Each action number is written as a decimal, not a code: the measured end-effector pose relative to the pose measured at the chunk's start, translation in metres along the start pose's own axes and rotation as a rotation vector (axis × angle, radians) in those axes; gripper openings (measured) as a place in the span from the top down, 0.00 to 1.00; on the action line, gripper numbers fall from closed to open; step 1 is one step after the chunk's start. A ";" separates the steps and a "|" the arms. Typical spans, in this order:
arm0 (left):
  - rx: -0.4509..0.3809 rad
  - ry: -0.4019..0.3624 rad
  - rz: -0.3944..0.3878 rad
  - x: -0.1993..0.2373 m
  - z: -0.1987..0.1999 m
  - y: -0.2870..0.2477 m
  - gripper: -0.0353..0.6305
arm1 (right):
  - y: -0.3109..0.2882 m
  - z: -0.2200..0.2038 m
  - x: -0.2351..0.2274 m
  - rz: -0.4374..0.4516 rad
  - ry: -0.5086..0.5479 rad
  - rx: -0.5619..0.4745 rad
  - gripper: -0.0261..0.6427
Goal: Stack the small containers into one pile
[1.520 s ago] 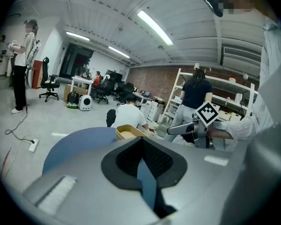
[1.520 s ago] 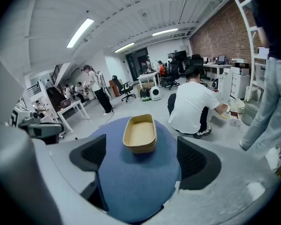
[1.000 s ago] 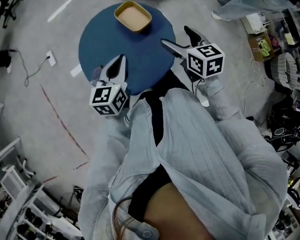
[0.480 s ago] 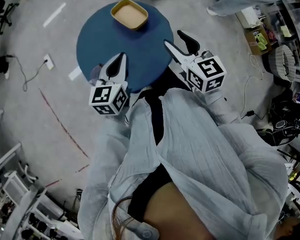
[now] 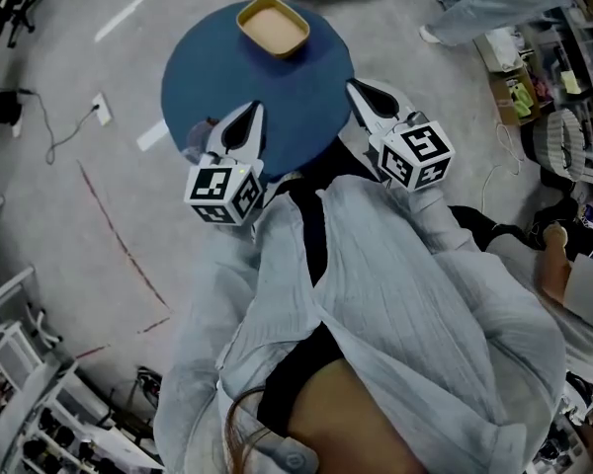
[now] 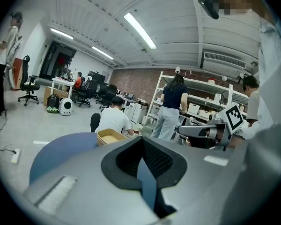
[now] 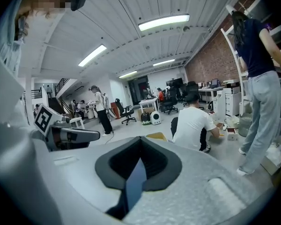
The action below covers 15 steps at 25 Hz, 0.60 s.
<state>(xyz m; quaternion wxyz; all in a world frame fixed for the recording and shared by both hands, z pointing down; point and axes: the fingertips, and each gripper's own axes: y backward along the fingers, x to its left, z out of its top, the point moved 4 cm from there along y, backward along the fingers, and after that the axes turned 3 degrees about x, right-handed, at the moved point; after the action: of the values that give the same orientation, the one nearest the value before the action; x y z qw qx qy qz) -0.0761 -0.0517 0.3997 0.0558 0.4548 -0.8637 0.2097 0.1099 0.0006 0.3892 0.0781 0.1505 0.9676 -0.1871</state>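
Observation:
A tan pile of small containers (image 5: 273,26) sits at the far edge of the round blue table (image 5: 227,67). It also shows as a tan rim (image 6: 109,136) in the left gripper view and as a yellow corner (image 7: 155,136) in the right gripper view. My left gripper (image 5: 250,115) hovers over the table's near edge, shut with nothing in it (image 6: 143,140). The right gripper (image 5: 360,91) hangs at the table's near right edge, its jaws shut and nothing between them (image 7: 140,139). Both grippers are well short of the pile.
A person in a white shirt (image 6: 113,118) crouches behind the table, and another in a dark top (image 6: 171,102) stands by the shelves. A cable and socket strip (image 5: 99,115) lie on the floor at left. Boxes and clutter (image 5: 519,77) line the right side.
The right gripper's jaws have gone from wide apart to shut, and it has drawn back slightly toward the body. The left gripper has barely moved.

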 end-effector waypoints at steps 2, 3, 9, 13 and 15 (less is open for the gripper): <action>-0.001 0.005 0.003 0.001 -0.001 0.002 0.93 | -0.002 -0.003 0.001 0.002 0.011 0.016 0.96; -0.001 0.007 0.006 0.001 -0.001 0.003 0.93 | -0.002 -0.004 0.002 0.001 0.013 0.022 0.96; -0.005 0.008 0.010 0.003 -0.001 0.008 0.93 | -0.002 -0.005 0.002 -0.012 0.004 0.022 0.96; -0.009 0.008 0.004 0.001 -0.003 0.011 0.93 | -0.001 -0.008 0.004 -0.021 -0.008 0.023 0.96; -0.010 0.007 -0.003 -0.001 -0.003 0.012 0.93 | 0.000 -0.010 0.005 -0.022 -0.008 0.022 0.96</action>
<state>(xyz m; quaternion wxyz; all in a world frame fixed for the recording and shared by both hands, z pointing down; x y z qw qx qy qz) -0.0856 -0.0441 0.3986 0.0616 0.4552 -0.8638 0.2070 0.1044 0.0054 0.3971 0.0781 0.1399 0.9667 -0.1994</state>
